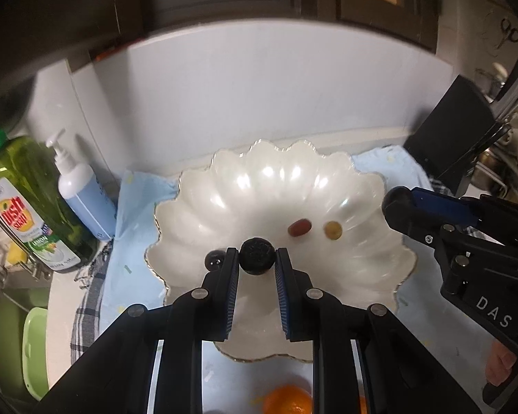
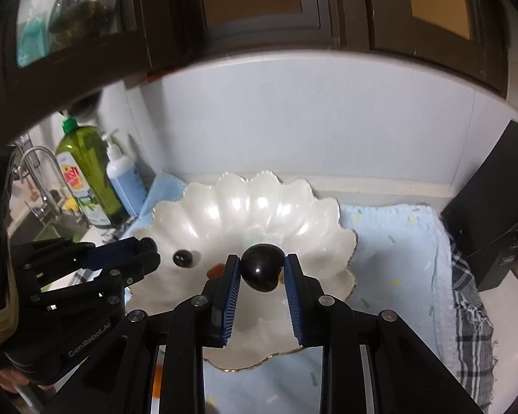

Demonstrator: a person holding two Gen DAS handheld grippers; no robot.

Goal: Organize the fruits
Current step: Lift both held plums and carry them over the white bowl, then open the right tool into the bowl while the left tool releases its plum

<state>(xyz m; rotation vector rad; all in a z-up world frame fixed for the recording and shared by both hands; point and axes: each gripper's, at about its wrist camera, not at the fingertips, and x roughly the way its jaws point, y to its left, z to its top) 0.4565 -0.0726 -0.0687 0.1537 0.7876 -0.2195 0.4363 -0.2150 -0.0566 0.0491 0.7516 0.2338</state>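
**me:** Kitchen counter, blue towel (image 2: 397, 241) spread under a white scalloped bowl (image 1: 197, 207), soap bottles (image 1: 34, 200) off to the left by the sink. I've got tongs in both hands. My left tongs (image 1: 257, 258) are clamped on a rough, dark round fruit (image 1: 258, 255), held over the near side of the bowl. My right tongs (image 2: 261, 269) are clamped on a glossy dark plum (image 2: 261, 272), also over the bowl. Already lying inside: a red grape (image 1: 299, 227), a yellowish grape (image 1: 333, 229) and a small dark shiny berry (image 1: 214, 258). An orange (image 1: 286, 402) sits on the counter in front of the bowl. How do I set these two down cleanly?

**reply:** I'd say lower each one until it's nearly touching the bowl floor before letting go. Those curved, slick walls will probably send anything dropped rolling to the middle. Do one hand at a time, so the two tongs don't bump, and aim for bare spots away from the grapes. Open slowly; the plum looks slippery.
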